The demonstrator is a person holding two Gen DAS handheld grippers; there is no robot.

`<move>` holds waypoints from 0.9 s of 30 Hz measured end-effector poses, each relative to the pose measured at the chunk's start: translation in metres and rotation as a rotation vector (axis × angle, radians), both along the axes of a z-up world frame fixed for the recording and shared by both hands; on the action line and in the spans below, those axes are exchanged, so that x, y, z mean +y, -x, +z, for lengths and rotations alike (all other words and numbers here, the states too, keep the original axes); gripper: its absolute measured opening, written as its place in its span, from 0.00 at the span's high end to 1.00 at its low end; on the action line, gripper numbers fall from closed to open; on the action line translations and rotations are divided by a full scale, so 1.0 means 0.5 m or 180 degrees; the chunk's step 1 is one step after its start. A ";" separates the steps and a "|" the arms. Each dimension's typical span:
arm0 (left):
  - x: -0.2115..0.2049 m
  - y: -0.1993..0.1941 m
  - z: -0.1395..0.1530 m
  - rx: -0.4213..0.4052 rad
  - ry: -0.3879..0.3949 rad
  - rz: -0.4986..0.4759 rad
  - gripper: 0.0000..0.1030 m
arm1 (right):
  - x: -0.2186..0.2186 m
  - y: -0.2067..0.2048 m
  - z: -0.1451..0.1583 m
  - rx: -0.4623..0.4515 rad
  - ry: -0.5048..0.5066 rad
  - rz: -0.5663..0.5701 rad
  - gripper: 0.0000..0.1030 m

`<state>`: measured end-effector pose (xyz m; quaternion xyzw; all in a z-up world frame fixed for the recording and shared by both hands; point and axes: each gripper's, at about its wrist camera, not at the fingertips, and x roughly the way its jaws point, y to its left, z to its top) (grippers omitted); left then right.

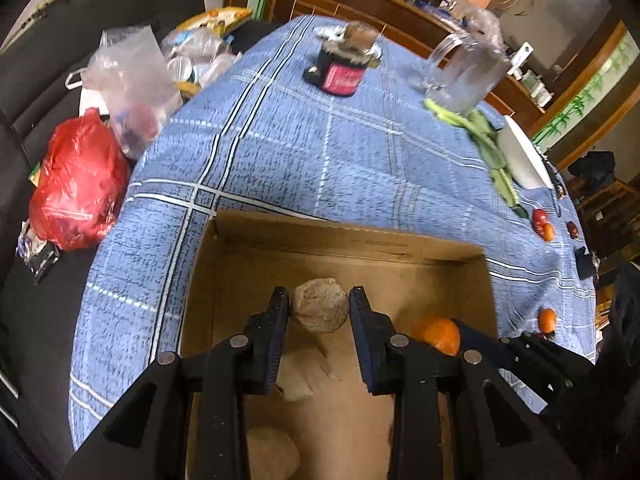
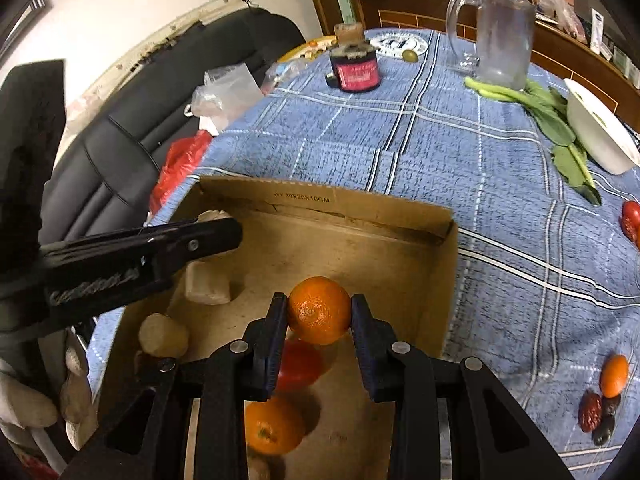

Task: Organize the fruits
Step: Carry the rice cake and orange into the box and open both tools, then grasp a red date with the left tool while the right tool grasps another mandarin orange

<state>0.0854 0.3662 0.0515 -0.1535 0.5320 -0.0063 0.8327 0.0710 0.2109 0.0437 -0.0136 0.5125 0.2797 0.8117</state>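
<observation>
My left gripper [image 1: 319, 304] is shut on a round tan-brown fruit [image 1: 319, 310] and holds it over the open cardboard box [image 1: 340, 240]. My right gripper [image 2: 319, 308] is shut on an orange mandarin [image 2: 319, 310] and holds it above the same box [image 2: 320, 204]. The mandarin also shows in the left wrist view [image 1: 439, 334]. On the box floor lie another mandarin [image 2: 272, 426], a red fruit [image 2: 300, 366], a tan round fruit [image 2: 163, 336] and a pale block [image 2: 207, 284]. The left gripper's arm [image 2: 120, 260] reaches in from the left.
On the blue plaid tablecloth [image 2: 460, 152] lie a mandarin [image 2: 614, 375] with red dates [image 2: 591, 411], more red dates [image 2: 631, 216], leafy greens [image 2: 556, 120], a white bowl [image 2: 600, 132], a glass mug [image 2: 500, 24] and a red-labelled jar [image 2: 356, 68]. A red bag [image 1: 76, 192] lies on the black sofa.
</observation>
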 end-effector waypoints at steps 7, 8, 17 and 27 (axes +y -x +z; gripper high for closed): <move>0.006 -0.015 -0.024 0.0086 -0.0069 0.0017 0.71 | 0.020 -0.026 -0.018 0.0032 0.0065 -0.0003 0.65; 0.005 -0.017 -0.024 0.0087 -0.0069 0.0005 0.71 | 0.021 -0.027 -0.019 0.0032 0.0068 -0.0001 0.65; 0.009 -0.010 -0.015 0.0088 -0.0085 0.0084 0.55 | 0.027 -0.026 -0.015 0.0003 0.0067 0.0026 0.51; -0.040 0.069 0.083 -0.0162 -0.0524 0.0104 0.41 | -0.044 0.020 0.047 -0.0121 -0.0167 -0.0086 0.51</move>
